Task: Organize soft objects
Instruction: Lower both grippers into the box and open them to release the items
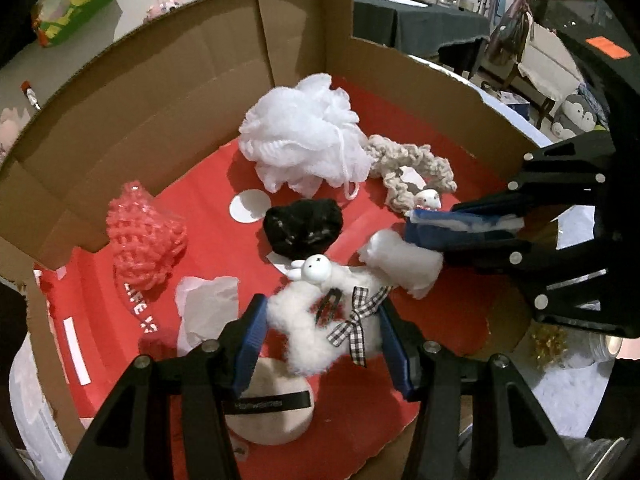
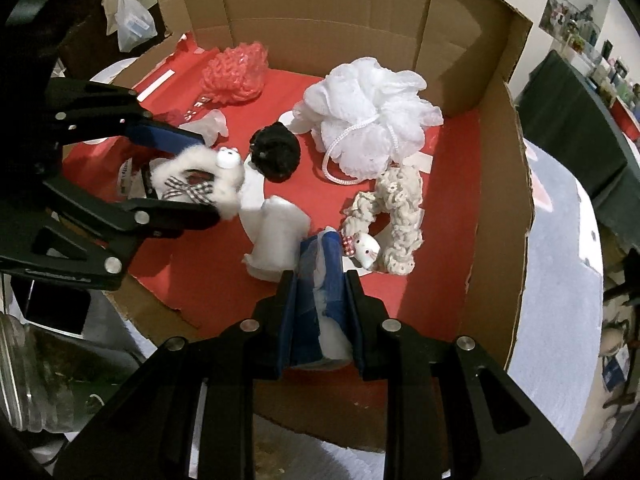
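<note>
Fluffy white scrunchie [image 1: 308,328] sits between the left gripper [image 1: 320,344] pads, jaws set narrow around it; right gripper [image 2: 320,312] is clamped on a white cotton wad [image 2: 280,236], both low centre over the red-lined cardboard box [image 2: 496,184].
Judgement: release each piece low onto bare red floor, apart from the white bath pouf [image 1: 304,140] upper centre, black scrunchie [image 1: 304,228], pink knit piece [image 1: 144,236] at left and beige scrunchie [image 2: 396,216], so the bow and clip don't snag. Writing: partial white "LIFE IS" on the liner lower left; label on the powder puff [image 1: 272,412] strap unreadable.
</note>
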`<state>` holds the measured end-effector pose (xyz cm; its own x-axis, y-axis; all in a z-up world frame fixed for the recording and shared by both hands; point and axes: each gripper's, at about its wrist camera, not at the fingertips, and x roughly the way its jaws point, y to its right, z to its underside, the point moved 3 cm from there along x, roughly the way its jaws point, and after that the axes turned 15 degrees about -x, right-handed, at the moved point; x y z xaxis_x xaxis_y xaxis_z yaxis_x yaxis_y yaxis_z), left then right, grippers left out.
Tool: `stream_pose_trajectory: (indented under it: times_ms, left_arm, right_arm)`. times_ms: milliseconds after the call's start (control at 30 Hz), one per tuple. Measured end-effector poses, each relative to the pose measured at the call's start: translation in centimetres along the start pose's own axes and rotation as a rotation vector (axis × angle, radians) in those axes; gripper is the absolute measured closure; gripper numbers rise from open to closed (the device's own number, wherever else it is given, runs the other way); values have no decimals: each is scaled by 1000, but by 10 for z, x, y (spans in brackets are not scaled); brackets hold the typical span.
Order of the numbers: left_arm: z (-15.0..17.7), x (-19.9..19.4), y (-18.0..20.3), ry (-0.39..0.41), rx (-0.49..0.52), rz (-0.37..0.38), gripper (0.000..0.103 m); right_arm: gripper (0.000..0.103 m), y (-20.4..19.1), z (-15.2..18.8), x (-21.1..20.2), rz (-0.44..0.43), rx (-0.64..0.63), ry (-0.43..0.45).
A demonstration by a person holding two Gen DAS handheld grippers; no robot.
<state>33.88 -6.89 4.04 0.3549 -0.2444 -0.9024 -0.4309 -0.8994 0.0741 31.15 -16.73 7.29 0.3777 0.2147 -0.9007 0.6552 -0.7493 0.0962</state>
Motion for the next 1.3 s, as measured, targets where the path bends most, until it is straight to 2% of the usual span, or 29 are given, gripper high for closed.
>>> stream_pose_trajectory:
  times_ms: [333,633,800,1100,1200,1233,1300]
  left_arm:
    - [-8,12,3,-47,-15,-12,46]
    - [-7,16,5,-56,-21,-15,46]
    - [-6,16,2,-48,-38,-13,40]
    - [-3,-5,-9,26,-87,-10,27]
    - [-1,-19,-15,67,-125,-10,20]
    - [1,-23,-18,81,-137,-9,19]
    - [4,-32,-23,100,-168,-4,19]
  right_arm:
    - [80,-4,-1,4,15,-31,-20]
    - [79,-8,-2,9,34,-63,-40]
    - [79,-9,-1,10,52,-71,-52]
    - [79,-7,0,2,71,-60,-39]
    - [79,-6,0,-5,77,-53,-29]
    - [77,-6,0,-7,78,-53,-25]
    - [66,-6,0,-11,82,-48,-19]
